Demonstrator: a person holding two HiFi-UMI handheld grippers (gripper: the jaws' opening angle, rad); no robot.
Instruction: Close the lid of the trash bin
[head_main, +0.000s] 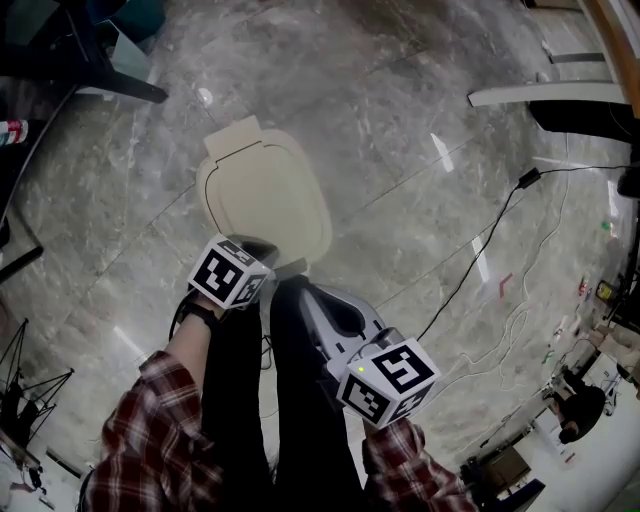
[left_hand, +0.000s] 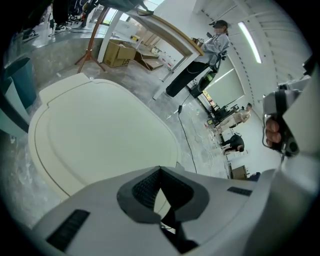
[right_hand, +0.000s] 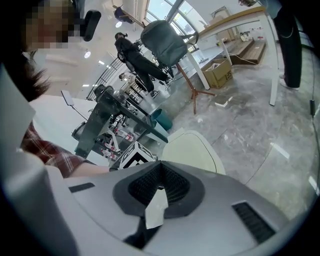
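Cream bin lid (head_main: 265, 195) lies flat. Left gripper (left_hand: 160, 169) fingers pressed together, empty; right gripper (right_hand: 160, 164) likewise.

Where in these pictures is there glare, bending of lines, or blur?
Head view: sharp, with white streaks of lamp glare on the glossy floor. Left gripper view: strong fisheye bending and dark corners, so the lid seems to bulge; the ceiling lamp is burnt out to white. Right gripper view: the same round bending and dark corners; the far background is small but fairly sharp.
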